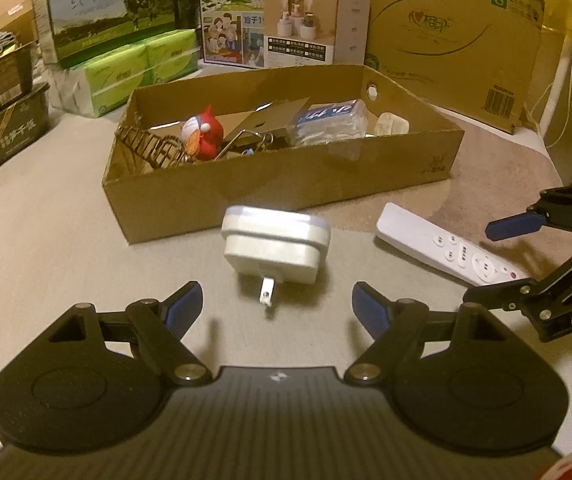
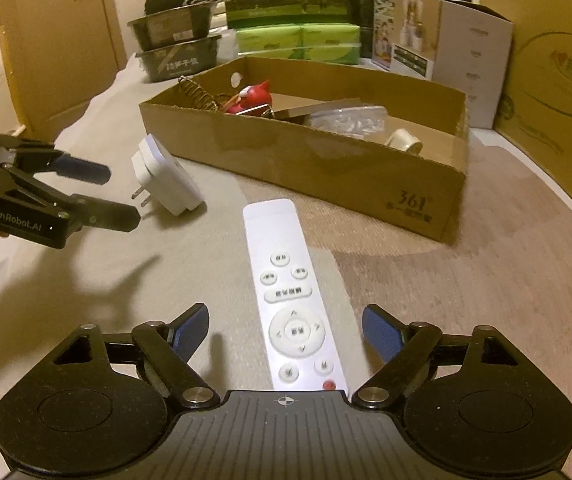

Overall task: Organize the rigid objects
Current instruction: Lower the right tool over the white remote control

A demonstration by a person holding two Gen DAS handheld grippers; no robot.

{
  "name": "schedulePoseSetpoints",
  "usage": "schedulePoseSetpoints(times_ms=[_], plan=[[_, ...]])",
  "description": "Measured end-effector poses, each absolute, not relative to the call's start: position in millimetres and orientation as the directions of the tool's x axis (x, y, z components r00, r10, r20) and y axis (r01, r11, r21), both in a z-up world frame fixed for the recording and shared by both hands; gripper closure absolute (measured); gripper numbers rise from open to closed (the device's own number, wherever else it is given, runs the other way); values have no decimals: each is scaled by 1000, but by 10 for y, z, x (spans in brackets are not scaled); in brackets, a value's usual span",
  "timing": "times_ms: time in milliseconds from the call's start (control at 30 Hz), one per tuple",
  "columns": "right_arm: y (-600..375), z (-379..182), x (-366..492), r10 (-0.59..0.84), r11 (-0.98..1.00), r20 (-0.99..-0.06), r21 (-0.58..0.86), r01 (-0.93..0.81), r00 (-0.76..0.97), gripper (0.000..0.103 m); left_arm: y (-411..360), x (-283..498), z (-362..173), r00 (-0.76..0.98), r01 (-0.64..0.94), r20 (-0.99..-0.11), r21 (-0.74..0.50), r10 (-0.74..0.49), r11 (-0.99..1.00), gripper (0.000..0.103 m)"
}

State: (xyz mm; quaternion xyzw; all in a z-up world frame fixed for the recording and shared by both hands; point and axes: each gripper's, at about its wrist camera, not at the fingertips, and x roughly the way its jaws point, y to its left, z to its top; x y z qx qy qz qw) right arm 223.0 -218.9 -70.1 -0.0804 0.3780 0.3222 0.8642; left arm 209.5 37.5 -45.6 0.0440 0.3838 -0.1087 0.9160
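- Here, left wrist view: left tongs [image 1: 276, 306] spread wide and empty, lined up on the white plug adapter [image 1: 276, 246], which lies on the table just before the near wall of the cardboard box [image 1: 286, 184], prongs toward the camera. Right tongs [image 1: 498, 258] at the right edge, over the white remote [image 1: 446, 248].
- Right wrist view: right tongs [image 2: 286, 330] apart, straddling the remote [image 2: 290, 292] without touching it; it lies flat, far end toward the box [image 2: 326, 168].
- Step in hand, as judged: approach before pickup. Next: lower, close on each item, lift over the wall into the box.
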Motion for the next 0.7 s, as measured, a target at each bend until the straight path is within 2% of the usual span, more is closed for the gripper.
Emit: schedulePoseSetpoints(times_ms=[367, 700], plan=[[-2050, -783, 2493, 513, 739, -719, 93, -667, 469, 33, 378, 2336, -518, 682, 272, -708, 13, -184, 962, 23], [-1966, -794, 2557, 512, 726, -720, 72, -684, 468, 40, 386, 2422, -553, 676, 279, -712, 11, -188, 960, 24]])
